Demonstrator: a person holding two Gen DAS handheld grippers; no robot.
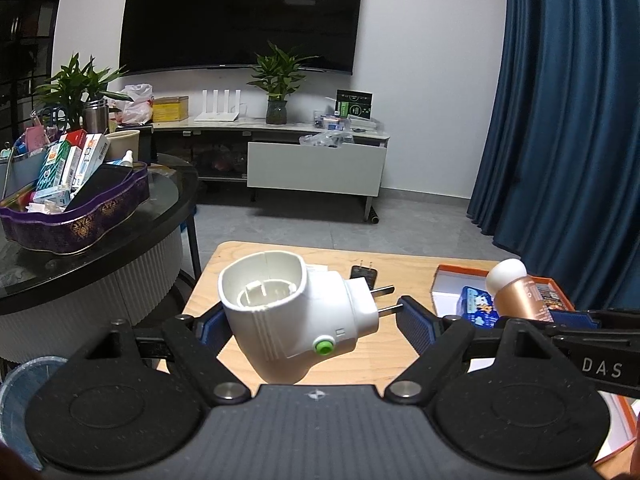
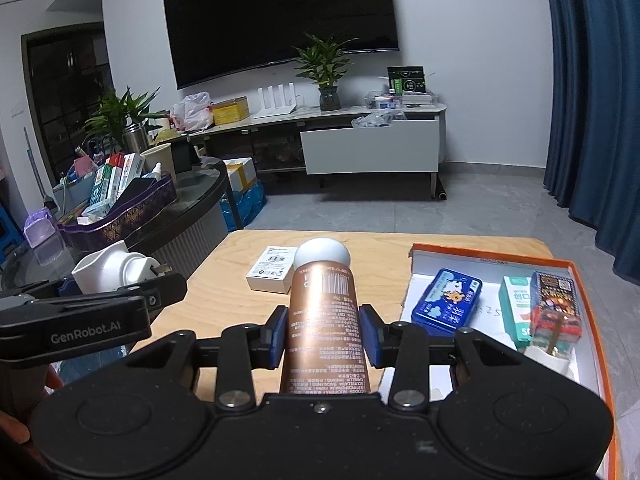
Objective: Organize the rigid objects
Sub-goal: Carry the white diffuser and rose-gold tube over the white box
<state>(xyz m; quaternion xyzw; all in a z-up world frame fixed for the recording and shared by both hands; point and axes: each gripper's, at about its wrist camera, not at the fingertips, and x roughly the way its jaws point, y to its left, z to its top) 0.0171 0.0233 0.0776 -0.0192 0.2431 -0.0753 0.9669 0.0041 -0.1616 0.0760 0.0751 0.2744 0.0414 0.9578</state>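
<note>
Above the worktop's (image 2: pixel 224 280) near edge, left tool (image 1: pixel 312 316) is clamped on a white plug adapter (image 1: pixel 288 312): left pad on the adapter's body, right pad on the plug prong end. Adapter is off the wood, tilted, socket opening up and left, green button (image 1: pixel 325 346) facing the camera.

Right tool (image 2: pixel 323 338) is clenched on a copper bottle (image 2: pixel 322 320), both blue pads pressed on its sides. Bottle points away from the camera, white round cap (image 2: pixel 322 255) at the far end, lifted clear of the wood.

Orange-rimmed box (image 2: pixel 576 268) sits at the worktop's right edge. Inside: blue tin (image 2: pixel 448 300) at the left, green-white carton (image 2: pixel 516 304) next to it, dark printed pack (image 2: pixel 556 304) at the right, touching the carton.

Small white box (image 2: pixel 272 268) lies flat near the worktop's far edge, about mid-width, just behind the bottle cap in the right wrist view. Black charger (image 1: pixel 363 273) lies beyond the adapter in the left wrist view, prongs pointing to the far edge.

Both tools are side by side, well apart, left one visible at the left of the right wrist view.
</note>
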